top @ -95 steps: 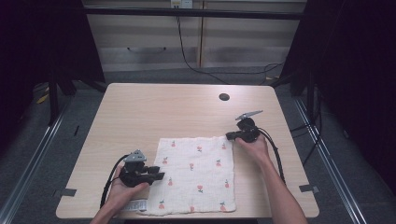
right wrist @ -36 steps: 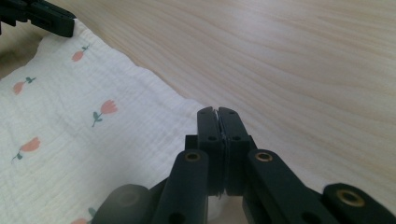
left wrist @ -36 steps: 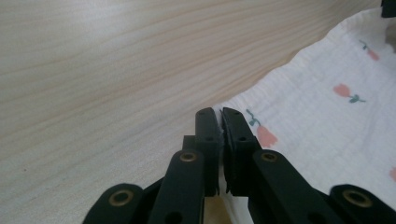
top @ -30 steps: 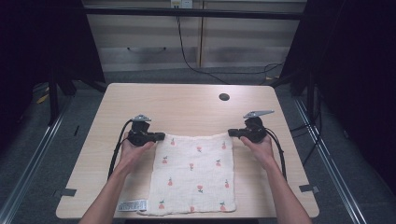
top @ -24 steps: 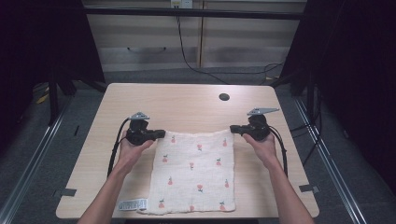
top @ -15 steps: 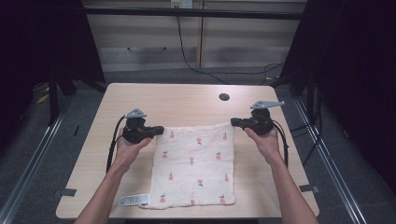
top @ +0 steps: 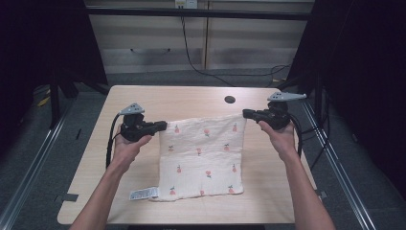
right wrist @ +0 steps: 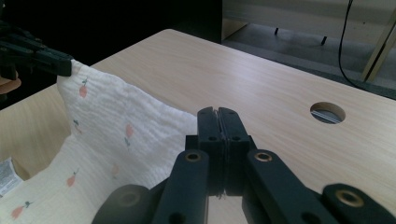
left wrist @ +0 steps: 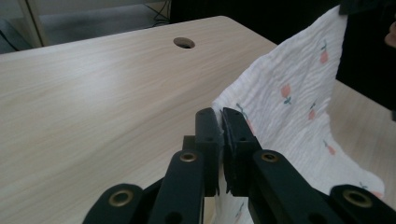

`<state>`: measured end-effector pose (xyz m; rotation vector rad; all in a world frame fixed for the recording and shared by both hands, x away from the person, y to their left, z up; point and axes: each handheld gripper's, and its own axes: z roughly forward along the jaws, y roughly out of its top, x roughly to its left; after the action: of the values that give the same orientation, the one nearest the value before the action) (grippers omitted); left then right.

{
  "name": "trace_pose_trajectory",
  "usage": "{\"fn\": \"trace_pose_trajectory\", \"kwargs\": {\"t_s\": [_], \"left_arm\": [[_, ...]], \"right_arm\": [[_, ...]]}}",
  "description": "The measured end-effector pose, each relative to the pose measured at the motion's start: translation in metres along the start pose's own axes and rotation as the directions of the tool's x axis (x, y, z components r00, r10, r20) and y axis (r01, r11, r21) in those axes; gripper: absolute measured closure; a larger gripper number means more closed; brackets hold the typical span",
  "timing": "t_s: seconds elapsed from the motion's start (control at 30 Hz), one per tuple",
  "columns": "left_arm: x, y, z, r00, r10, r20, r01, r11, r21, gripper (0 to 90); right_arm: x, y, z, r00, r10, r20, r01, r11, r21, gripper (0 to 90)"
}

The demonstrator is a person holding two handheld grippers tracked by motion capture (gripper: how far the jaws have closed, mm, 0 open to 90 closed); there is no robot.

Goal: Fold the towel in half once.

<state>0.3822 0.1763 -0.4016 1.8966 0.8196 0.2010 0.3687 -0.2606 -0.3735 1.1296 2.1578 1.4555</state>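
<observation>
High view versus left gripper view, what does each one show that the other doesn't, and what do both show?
The high view alone takes in the person's forearms, the left gripper at one far corner of the cloth, the white label at the cloth's near left corner, and the floor around the table.

The left gripper view alone gives a close look at its black jaws pinching the cloth's corner, pads pressed together on the fabric.

Both show the pale cloth with its small fruit print, raised at its far edge, the right gripper on the other corner, the wooden table and its round hole.
</observation>
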Motion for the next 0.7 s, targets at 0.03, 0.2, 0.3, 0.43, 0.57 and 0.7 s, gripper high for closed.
{"fn": "trace_pose_trajectory", "kwargs": {"t_s": [0.03,0.2,0.3,0.43,0.57,0.7], "left_arm": [[-0.001,0.002,0.000,1.0000,0.002,0.004,-0.002,1.0000,-0.005,85.9],[-0.007,0.018,-0.003,0.9996,0.029,-0.003,-0.029,0.9993,-0.025,85.9],[-0.012,0.026,-0.008,0.9986,0.053,-0.002,-0.053,0.9977,-0.043,85.9],[-0.015,0.023,-0.009,0.9972,0.075,-0.005,-0.075,0.9965,-0.038,85.9],[-0.015,0.006,0.001,0.9970,0.076,-0.013,-0.076,0.9971,-0.001,85.9],[-0.013,-0.004,0.001,0.9974,0.071,-0.016,-0.071,0.9974,0.009,85.9]], "right_arm": [[0.000,0.001,-0.001,1.0000,0.004,0.000,-0.004,1.000,-0.005,89.4],[-0.001,0.008,-0.007,1.0000,-0.003,-0.001,0.003,1.000,-0.024,89.4],[0.000,0.013,-0.012,1.0000,-0.007,-0.002,0.007,0.999,-0.042,89.4],[0.001,0.013,-0.016,0.9999,-0.013,-0.008,0.013,0.999,-0.053,89.4],[0.003,0.003,-0.011,0.9997,-0.016,-0.016,0.015,1.000,-0.025,89.4],[0.003,-0.011,-0.007,0.9996,-0.002,-0.028,0.001,1.000,-0.002,89.4]]}}
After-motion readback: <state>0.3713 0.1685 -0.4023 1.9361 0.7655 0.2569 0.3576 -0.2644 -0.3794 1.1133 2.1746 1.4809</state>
